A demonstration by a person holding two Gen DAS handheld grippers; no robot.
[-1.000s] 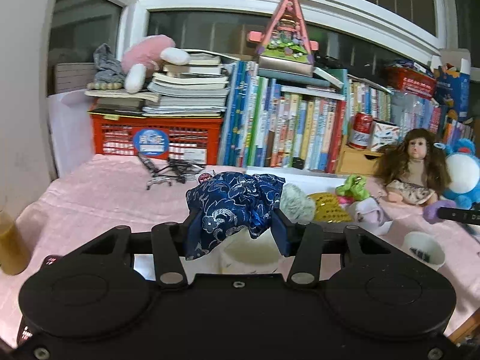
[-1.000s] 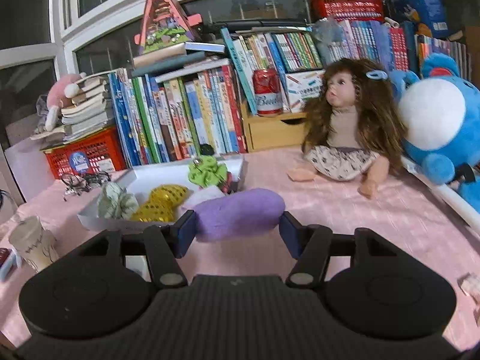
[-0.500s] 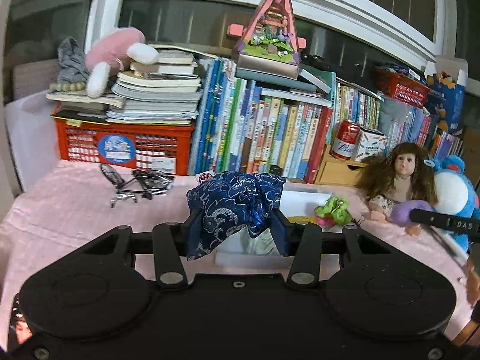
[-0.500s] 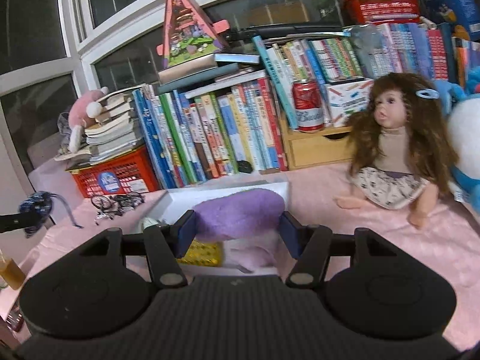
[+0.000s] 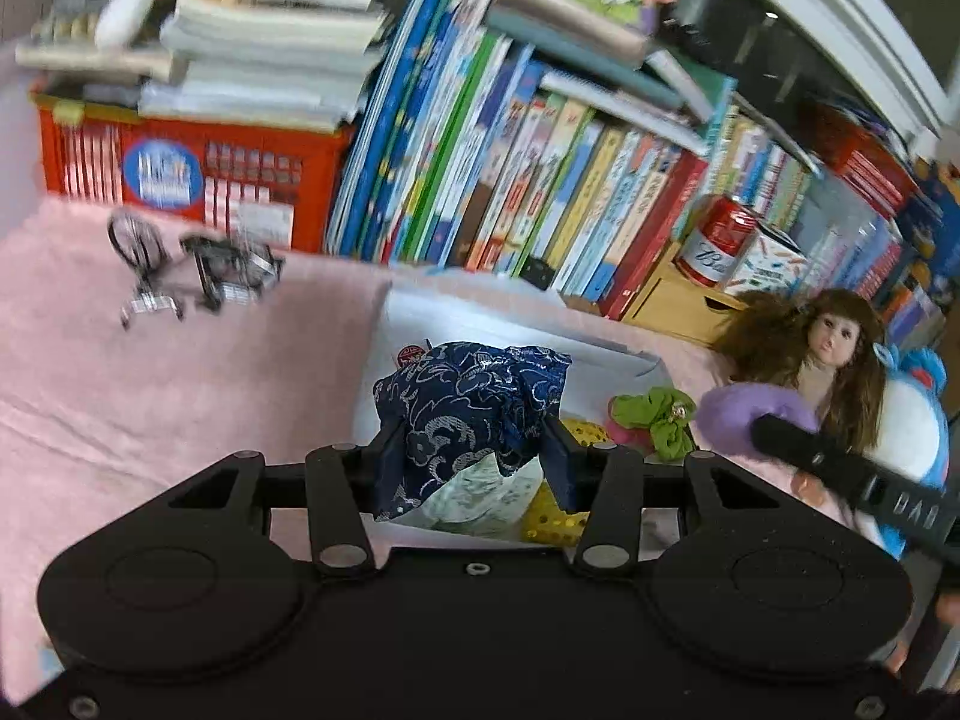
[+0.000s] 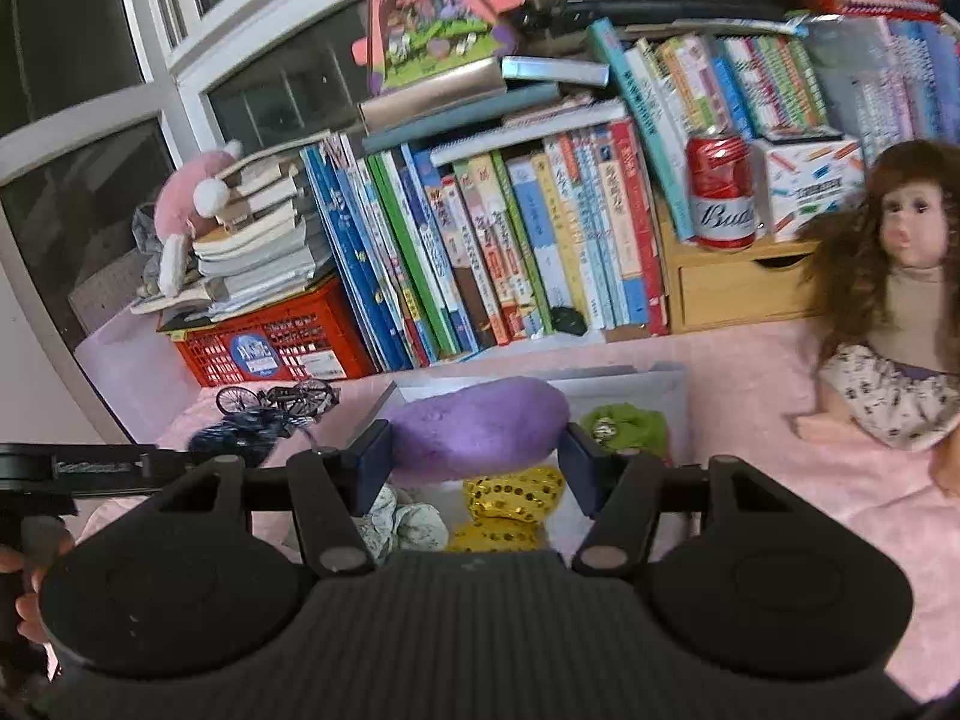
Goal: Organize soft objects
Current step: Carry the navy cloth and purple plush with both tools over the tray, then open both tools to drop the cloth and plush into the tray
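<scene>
The surface (image 6: 750,396) wears a soft pink cloth. A white tray (image 5: 420,324) sits on it, near a long row of books (image 6: 510,240) that stand up along the back. Behind the books are big dark windows (image 6: 288,84) with white frames.

The left tool (image 5: 474,450) is squeezed tight on a dark blue cloth pouch (image 5: 468,402) with silver swirls. It holds the pouch up over the tray. The right tool (image 6: 477,456) is squeezed tight on a fuzzy purple toy (image 6: 480,426). It holds the toy up over the same tray.

Down in the tray lie a shiny yellow thing (image 6: 510,495), a green hair tie (image 6: 624,429) and a pale bunched cloth (image 6: 402,525).

To the left, a red crate (image 6: 270,342) sits on the surface with a pile of books on top. A pink and white plush toy (image 6: 192,204) leans on that pile. A tiny black bicycle (image 6: 276,399) stands in front of the crate.

To the right, a red can (image 6: 720,192) stands on a small wooden drawer box (image 6: 738,288). A doll (image 6: 900,300) with long brown hair sits on the pink cloth near it. A blue and white plush toy (image 5: 918,414) sits just beside the doll. A pink pointy toy house (image 6: 426,18) rests on top of the books.
</scene>
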